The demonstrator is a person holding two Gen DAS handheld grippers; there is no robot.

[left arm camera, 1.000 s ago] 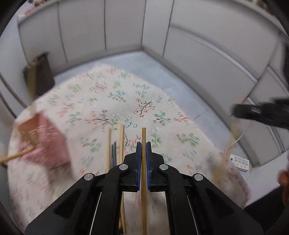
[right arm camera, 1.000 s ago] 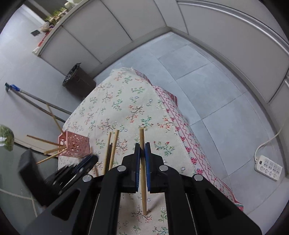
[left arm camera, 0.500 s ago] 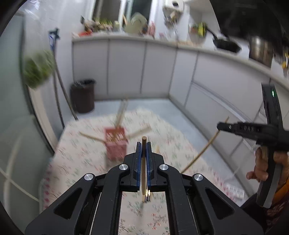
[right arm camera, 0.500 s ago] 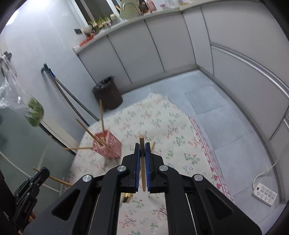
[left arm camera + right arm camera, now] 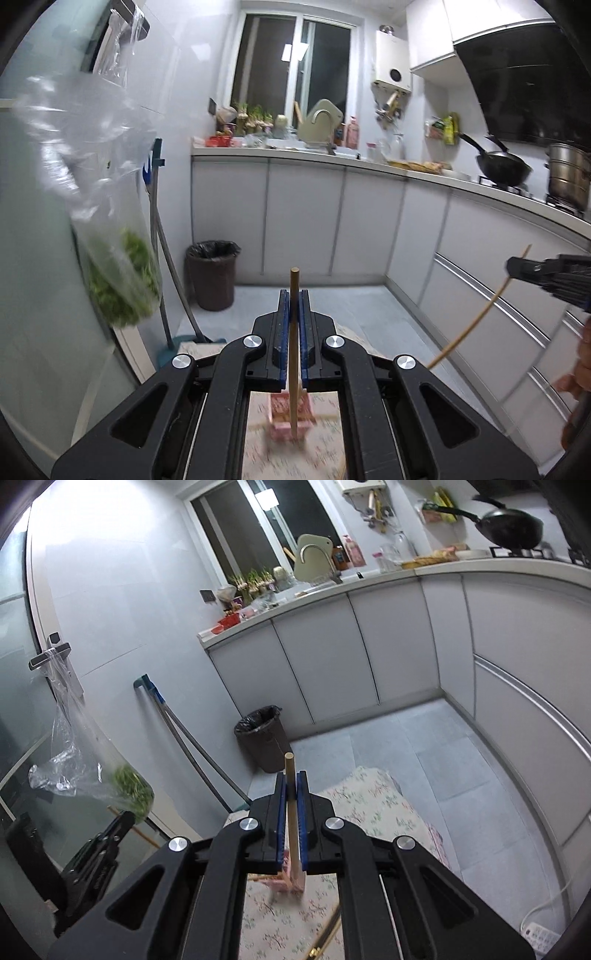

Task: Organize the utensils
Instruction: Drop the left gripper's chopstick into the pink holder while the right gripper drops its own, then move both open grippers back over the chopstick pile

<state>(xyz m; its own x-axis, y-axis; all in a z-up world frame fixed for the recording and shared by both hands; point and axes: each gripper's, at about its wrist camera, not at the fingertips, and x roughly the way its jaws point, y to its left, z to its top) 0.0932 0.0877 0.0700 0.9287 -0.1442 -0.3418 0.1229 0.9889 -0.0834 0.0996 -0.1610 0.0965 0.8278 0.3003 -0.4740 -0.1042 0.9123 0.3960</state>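
My left gripper [image 5: 294,295] is shut on a wooden chopstick [image 5: 294,280] that stands upright between the blue pads. Below it, blurred, sits the pink holder basket [image 5: 280,413] on the floral tablecloth [image 5: 325,454]. My right gripper [image 5: 290,777] is likewise shut on a second chopstick [image 5: 289,764], high above the same pink basket [image 5: 282,882]. In the left wrist view the right gripper [image 5: 546,271] shows at the right edge with its chopstick [image 5: 480,314] slanting down. The left gripper [image 5: 99,845] shows at the lower left of the right wrist view.
More chopsticks [image 5: 328,934] lie on the floral cloth [image 5: 369,805]. A brown bin [image 5: 262,742] and a mop [image 5: 177,731] stand by the far wall. A bag of greens [image 5: 122,280] hangs left. White cabinets [image 5: 369,221] run along the back and right; a power strip [image 5: 539,932] lies on the floor.
Both grippers have risen and tipped up from the table, each still holding its chopstick. The view has swung from the tablecloth to the kitchen; the basket now lies low between the fingers.
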